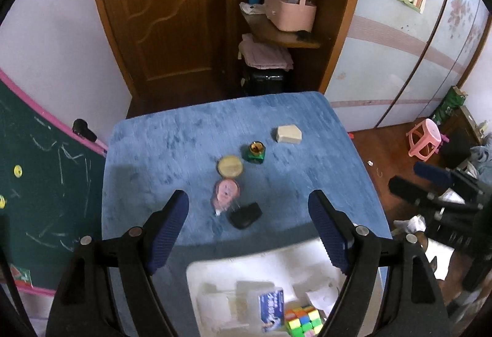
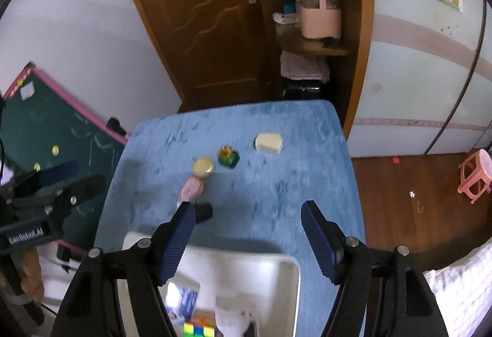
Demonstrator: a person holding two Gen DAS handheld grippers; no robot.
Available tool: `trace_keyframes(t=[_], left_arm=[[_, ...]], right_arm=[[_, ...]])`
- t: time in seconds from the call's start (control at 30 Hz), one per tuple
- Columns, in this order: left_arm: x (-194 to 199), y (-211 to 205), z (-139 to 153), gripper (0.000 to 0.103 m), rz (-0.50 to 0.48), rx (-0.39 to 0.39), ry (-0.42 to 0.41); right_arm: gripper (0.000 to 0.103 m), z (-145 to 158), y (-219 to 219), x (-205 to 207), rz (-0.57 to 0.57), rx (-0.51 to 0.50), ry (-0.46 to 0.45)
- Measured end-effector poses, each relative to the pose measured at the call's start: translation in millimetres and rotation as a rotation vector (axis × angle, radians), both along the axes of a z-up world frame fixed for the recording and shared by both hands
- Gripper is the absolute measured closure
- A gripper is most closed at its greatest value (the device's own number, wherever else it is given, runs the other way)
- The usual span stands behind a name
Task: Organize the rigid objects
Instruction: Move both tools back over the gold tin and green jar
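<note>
On the blue table (image 1: 172, 152) lie a black object (image 1: 245, 215), a pink correction-tape dispenser (image 1: 226, 193), a round gold-lidded tin (image 1: 230, 166), a green bottle with a gold cap (image 1: 254, 152) and a cream block (image 1: 289, 134). The same items show in the right wrist view: black object (image 2: 205, 212), pink dispenser (image 2: 192, 190), tin (image 2: 203, 167), green bottle (image 2: 228, 156), cream block (image 2: 269, 142). A white bin (image 1: 276, 260) at the near edge holds a colour cube (image 1: 303, 320) and a blue-white box (image 1: 272, 307). My left gripper (image 1: 250, 232) and right gripper (image 2: 247, 238) are open and empty above the bin.
A wooden door (image 1: 166, 8) and shelf with a pink basket (image 1: 290, 11) stand behind the table. A green chalkboard (image 1: 40, 177) leans at the left. A pink stool (image 1: 424, 137) sits on the floor at the right.
</note>
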State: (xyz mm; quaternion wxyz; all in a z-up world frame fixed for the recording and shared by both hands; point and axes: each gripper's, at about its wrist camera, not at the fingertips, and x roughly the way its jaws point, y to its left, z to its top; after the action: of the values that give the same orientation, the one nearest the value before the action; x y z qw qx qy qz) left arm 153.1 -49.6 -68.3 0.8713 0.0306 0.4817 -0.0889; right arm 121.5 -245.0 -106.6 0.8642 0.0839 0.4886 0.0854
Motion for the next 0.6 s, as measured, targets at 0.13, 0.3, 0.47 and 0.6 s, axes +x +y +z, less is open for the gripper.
trace_keyframes(t=[0.13, 0.3, 0.47, 0.6], left_arm=[[25.7, 4.7, -6.5, 0.02, -0.022, 0.007, 0.022], [60.5, 3.2, -34.3, 0.02, -0.091, 0.068, 0.06], [92.6, 3.2, -78.5, 0.02, -0.158, 0.115, 0.118], [110.5, 2.6, -111.7, 0.02, -0.209, 0.095, 0.144]], right_arm=[[0.031, 3.8, 0.8, 33.0, -0.015, 0.009, 0.013], [0.031, -5.0, 7.7, 77.7, -0.038, 0.059, 0.078], [0.031, -30.8, 21.2, 116.6, -0.061, 0.132, 0.167], [0.031, -64.7, 35.2, 146.3, -0.077, 0.162, 0.226]])
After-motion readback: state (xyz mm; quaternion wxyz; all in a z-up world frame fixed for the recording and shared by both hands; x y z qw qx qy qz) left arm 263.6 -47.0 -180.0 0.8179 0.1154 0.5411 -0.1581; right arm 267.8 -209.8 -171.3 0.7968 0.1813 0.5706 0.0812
